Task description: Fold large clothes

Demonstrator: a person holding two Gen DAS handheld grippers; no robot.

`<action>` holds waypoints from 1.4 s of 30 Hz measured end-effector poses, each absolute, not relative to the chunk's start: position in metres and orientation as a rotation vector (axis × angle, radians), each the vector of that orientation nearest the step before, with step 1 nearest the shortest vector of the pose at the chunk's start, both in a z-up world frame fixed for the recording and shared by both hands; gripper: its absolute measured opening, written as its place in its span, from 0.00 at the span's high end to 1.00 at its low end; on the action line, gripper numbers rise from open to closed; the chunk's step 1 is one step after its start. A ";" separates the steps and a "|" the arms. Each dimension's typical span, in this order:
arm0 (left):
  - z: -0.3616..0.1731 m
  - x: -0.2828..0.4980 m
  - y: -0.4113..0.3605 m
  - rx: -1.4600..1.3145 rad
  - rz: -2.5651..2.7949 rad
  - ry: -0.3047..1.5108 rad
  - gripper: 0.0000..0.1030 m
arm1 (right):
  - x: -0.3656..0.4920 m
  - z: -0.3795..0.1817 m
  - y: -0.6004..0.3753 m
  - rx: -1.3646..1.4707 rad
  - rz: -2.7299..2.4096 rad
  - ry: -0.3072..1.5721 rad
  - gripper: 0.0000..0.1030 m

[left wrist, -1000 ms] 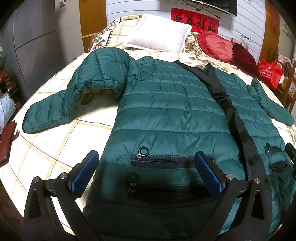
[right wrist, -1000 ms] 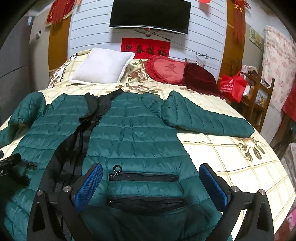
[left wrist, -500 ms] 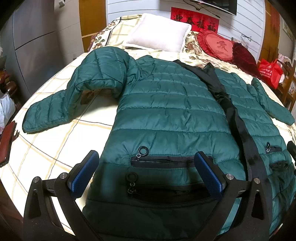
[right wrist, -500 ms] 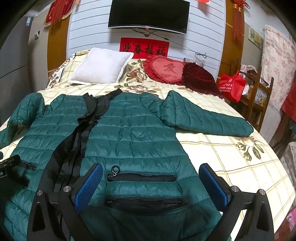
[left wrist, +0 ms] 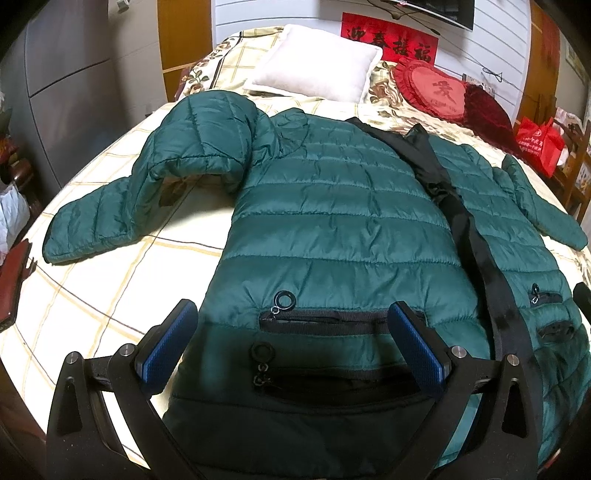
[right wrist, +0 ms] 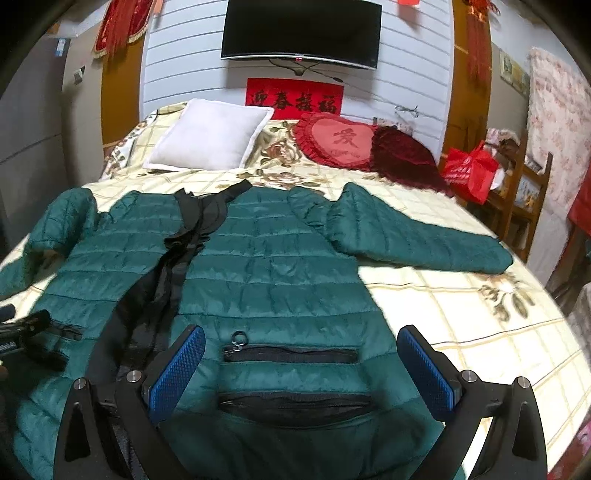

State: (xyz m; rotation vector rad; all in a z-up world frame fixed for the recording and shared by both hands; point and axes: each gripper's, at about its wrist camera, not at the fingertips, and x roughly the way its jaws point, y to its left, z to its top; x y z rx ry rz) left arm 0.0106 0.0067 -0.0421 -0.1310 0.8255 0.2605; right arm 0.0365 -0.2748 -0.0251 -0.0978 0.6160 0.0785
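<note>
A green quilted jacket (left wrist: 332, 221) lies front-up and spread flat across the bed (left wrist: 110, 295), its hem at the near edge and its collar toward the head of the bed. A black zip placket (left wrist: 476, 251) runs down its middle. In the left wrist view one sleeve (left wrist: 122, 206) bends at the shoulder and reaches out toward the bed's left edge; in the right wrist view the other sleeve (right wrist: 417, 240) lies straight out toward the right edge.

The left gripper (left wrist: 295, 343) hovers over the hem of the jacket's left half, its blue pads (left wrist: 166, 347) spread wide with nothing between them but the pocket zips (left wrist: 325, 321) below. The right gripper (right wrist: 301, 369) hangs the same way over the right half of the hem, jaws wide apart and holding nothing, a pocket zip (right wrist: 291, 354) framed between its pads (right wrist: 177, 373). Whether either gripper touches the cloth cannot be told.

At the head of the bed rest a white pillow (right wrist: 210, 136), a red heart cushion (right wrist: 340, 142) and a dark red cushion (right wrist: 402, 155). A red banner (right wrist: 295, 98) and a TV (right wrist: 301, 31) hang on the wall behind. A red bag (right wrist: 469, 170) sits on a wooden chair (right wrist: 532, 192) beside the bed's right edge.
</note>
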 end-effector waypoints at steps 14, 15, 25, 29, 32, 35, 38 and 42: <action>-0.045 0.012 0.008 -0.140 0.256 0.854 0.00 | 0.054 -0.075 -0.184 -0.485 -0.213 0.686 0.01; -0.046 0.012 0.008 -0.146 0.255 0.856 0.00 | 0.053 -0.077 -0.178 -0.527 -0.225 0.671 0.01; -0.051 0.013 0.010 -0.155 0.259 0.876 0.00 | 0.060 -0.075 -0.216 -0.133 0.035 0.868 0.05; -0.052 0.014 0.010 -0.153 0.260 0.881 0.00 | 0.062 -0.074 -0.236 0.025 0.094 0.887 0.05; -0.052 0.015 0.011 -0.155 0.262 0.883 0.00 | 0.058 -0.074 -0.232 -0.004 0.102 0.875 0.05; -0.053 0.016 0.013 -0.160 0.263 0.885 0.00 | 0.056 -0.071 -0.232 0.032 0.128 0.863 0.05; -0.053 0.016 0.014 -0.165 0.261 0.887 0.00 | 0.061 -0.069 -0.240 0.112 0.167 0.851 0.05; -0.054 0.017 0.015 -0.165 0.260 0.889 0.00 | 0.062 -0.067 -0.253 0.226 0.205 0.838 0.05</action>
